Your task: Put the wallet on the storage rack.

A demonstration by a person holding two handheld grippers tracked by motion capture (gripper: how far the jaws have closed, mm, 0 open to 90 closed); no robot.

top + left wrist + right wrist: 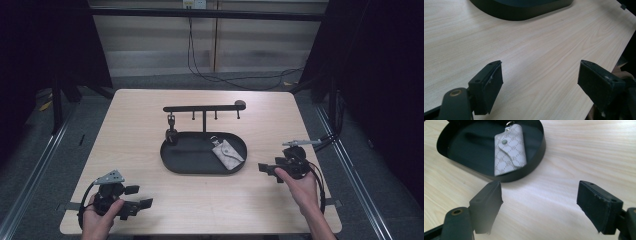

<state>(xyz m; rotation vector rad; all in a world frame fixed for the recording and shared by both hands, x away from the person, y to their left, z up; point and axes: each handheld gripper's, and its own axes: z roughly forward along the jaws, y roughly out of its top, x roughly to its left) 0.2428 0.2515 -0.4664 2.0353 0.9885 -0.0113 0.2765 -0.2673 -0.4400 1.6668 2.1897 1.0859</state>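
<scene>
Work in hand: the likely job is hanging the pouch on the rack; nothing in it looks started.
Pouch: lies flat in the tray, ahead and to the left of the right gripper, its ring at the far end, its snap flap shut.
Right gripper: jaws spread wide with bare table between them; holds nothing, apart from the tray, close to its near rim.
Left gripper: jaws also wide apart and holding nothing; the tray's edge sits well ahead of it.
Rack: stands beyond the tray from both grippers, its bar level, a row of hooks under it; a small dark item hangs from the hook at the left end, the others look free.
Done: nothing that can be judged; the pouch is not yet lifted.
Left: reach in, grip the pouch near its ring, raise it, carry it to a free hook, let go.
Nearest hand: the right one seems better placed for the grasp.
</scene>
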